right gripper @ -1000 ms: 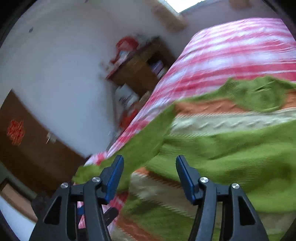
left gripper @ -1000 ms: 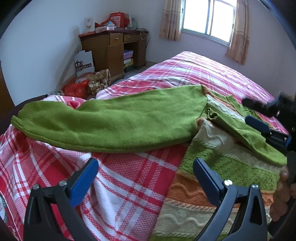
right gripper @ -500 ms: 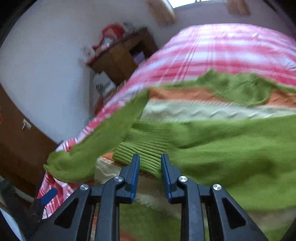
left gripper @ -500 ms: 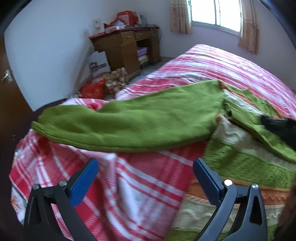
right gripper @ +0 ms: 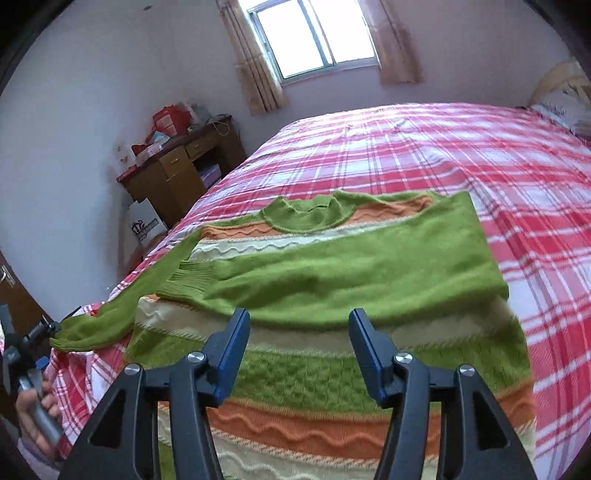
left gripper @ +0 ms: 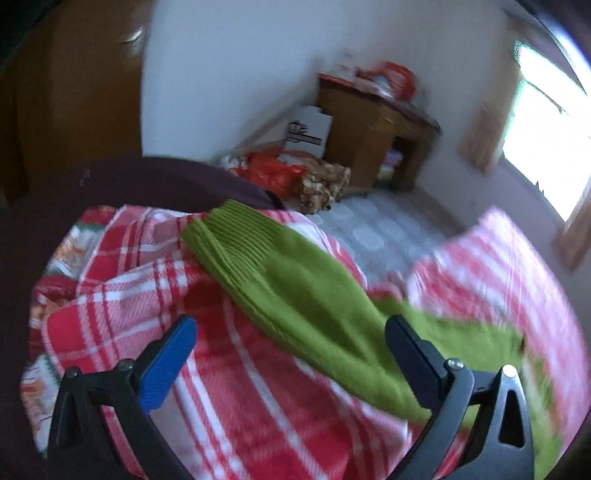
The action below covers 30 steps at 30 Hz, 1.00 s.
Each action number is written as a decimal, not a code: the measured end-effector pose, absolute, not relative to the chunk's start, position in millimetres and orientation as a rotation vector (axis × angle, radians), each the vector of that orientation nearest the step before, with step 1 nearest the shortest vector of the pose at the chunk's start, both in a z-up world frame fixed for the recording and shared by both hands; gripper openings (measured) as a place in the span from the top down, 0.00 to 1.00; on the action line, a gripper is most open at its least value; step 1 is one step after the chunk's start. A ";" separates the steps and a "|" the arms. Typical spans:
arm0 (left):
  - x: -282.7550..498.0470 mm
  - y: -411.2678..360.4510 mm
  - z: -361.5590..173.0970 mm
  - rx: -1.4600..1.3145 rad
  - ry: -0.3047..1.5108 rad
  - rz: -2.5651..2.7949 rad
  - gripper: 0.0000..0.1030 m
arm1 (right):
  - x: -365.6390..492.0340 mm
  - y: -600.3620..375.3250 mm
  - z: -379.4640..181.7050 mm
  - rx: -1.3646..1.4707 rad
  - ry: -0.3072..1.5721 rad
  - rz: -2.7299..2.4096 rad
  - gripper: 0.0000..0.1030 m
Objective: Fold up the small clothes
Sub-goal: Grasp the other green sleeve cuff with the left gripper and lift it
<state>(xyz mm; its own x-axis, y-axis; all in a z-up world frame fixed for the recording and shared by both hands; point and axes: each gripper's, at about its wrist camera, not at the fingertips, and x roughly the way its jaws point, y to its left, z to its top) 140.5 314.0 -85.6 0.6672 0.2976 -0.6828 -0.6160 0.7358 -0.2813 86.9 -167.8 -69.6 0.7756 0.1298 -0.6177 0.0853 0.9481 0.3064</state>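
Observation:
A small knit sweater (right gripper: 332, 373) with green, orange and cream stripes lies flat on the plaid bed. One green sleeve (right gripper: 369, 266) is folded across its chest, cuff to the left. The other sleeve (right gripper: 122, 306) stretches out left toward the bed corner; in the left wrist view this sleeve (left gripper: 303, 291) runs diagonally, ribbed cuff (left gripper: 229, 232) at the far end. My left gripper (left gripper: 288, 354) is open over that sleeve, above it. My right gripper (right gripper: 299, 354) is open and empty above the sweater's lower body. The left gripper also shows in the right wrist view (right gripper: 26, 354), near the outstretched cuff.
The red and white plaid bedspread (right gripper: 443, 155) covers a wide bed. A dark footboard (left gripper: 110, 184) borders the bed corner. A wooden desk (right gripper: 177, 173) with clutter, a white bag (right gripper: 146, 225) and red bags (left gripper: 269, 171) stand by the wall. A window (right gripper: 314, 33) is behind.
My right gripper let go of the folded sleeve's cuff, opened and pulled back. My left gripper swung left toward the outstretched sleeve's cuff.

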 end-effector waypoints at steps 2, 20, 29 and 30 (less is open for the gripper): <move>149.9 331.3 -93.2 -0.609 0.672 0.532 0.05 | 87.7 -163.7 -70.5 0.341 0.696 0.038 0.45; 168.6 345.6 -118.8 -0.738 0.683 0.475 0.85 | 76.9 -146.4 -69.8 0.331 0.717 0.047 0.45; 193.7 289.0 -68.2 -0.477 0.609 0.418 0.91 | 69.0 -155.3 -72.4 0.360 0.719 0.022 0.45; 197.8 266.9 -56.8 -0.417 0.585 0.375 0.91 | 68.8 -156.8 -72.4 0.363 0.718 0.019 0.45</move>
